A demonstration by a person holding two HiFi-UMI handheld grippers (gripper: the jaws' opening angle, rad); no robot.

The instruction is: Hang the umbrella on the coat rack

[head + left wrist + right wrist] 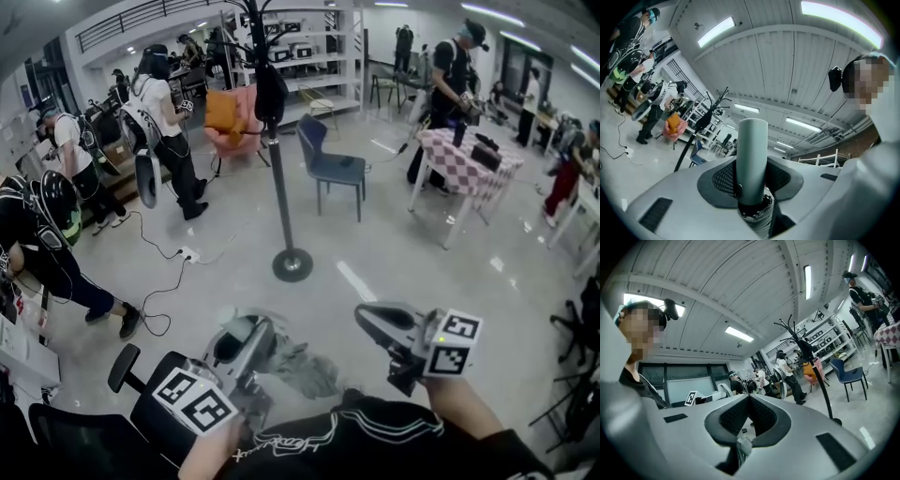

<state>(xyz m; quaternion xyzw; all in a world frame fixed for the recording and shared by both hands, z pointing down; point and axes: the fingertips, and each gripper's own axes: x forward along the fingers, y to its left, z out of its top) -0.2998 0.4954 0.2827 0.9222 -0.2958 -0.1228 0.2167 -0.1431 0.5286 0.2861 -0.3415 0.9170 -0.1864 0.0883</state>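
Observation:
A folded grey-green umbrella [302, 367] is in my left gripper [246, 336], low in the head view. In the left gripper view its round handle [751, 140] stands upright between the pads, which press on it; my left gripper [751, 165] is shut on it. My right gripper [373, 321] hovers to the right of the umbrella, apart from it. Its pads meet with nothing between them in the right gripper view [749, 400]. The black coat rack [279, 187] stands ahead on a round base [292, 265], with a dark item hanging on it. It also shows as a coat rack [701, 125] and as a coat rack [813, 363] in the gripper views.
A blue chair [330, 164] stands right of the rack, a pink chair with an orange cushion [230, 117] behind it. A checked table [469, 159] is at the right. Several people stand around. Cables and a power strip [186, 253] lie on the floor; a black office chair [141, 394] is near left.

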